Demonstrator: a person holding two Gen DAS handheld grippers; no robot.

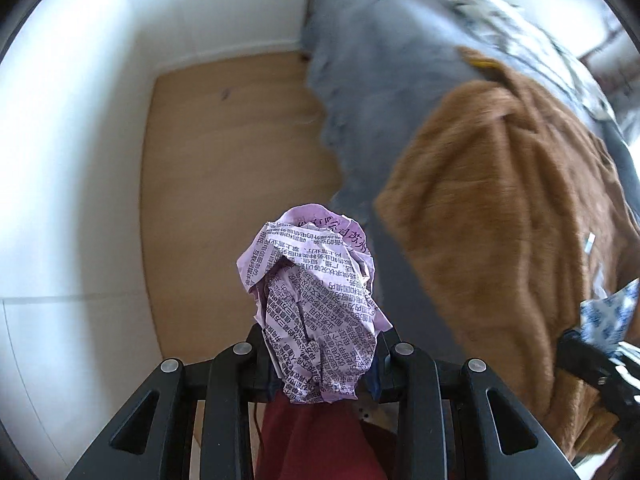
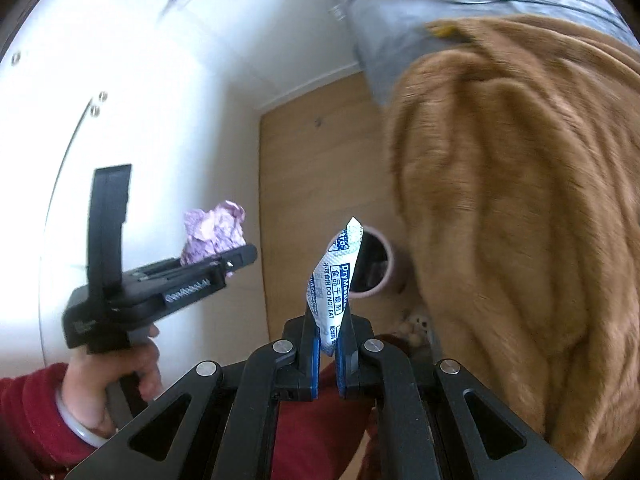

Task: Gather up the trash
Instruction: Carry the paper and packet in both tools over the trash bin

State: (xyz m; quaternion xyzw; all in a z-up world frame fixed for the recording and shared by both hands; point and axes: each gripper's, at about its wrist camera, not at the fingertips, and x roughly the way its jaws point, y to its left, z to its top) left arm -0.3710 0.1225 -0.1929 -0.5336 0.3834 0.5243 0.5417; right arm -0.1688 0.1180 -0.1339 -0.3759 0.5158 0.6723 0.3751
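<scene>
My left gripper (image 1: 320, 356) is shut on a crumpled purple printed paper ball (image 1: 316, 304), held up over the wooden floor. The same paper ball (image 2: 216, 236) and left gripper (image 2: 224, 264) show at the left of the right wrist view. My right gripper (image 2: 329, 336) is shut on a white and blue desiccant sachet (image 2: 334, 280), which stands upright between the blue pads. Behind the sachet a pink-rimmed bin (image 2: 374, 268) stands on the floor, its dark opening facing me. The sachet also shows at the right edge of the left wrist view (image 1: 608, 316).
A brown fleece blanket (image 2: 512, 216) hangs over the bed edge on the right, over grey bedding (image 1: 380, 72). A white wall (image 1: 80, 140) lies to the left. A strip of wooden floor (image 1: 232, 152) runs between wall and bed.
</scene>
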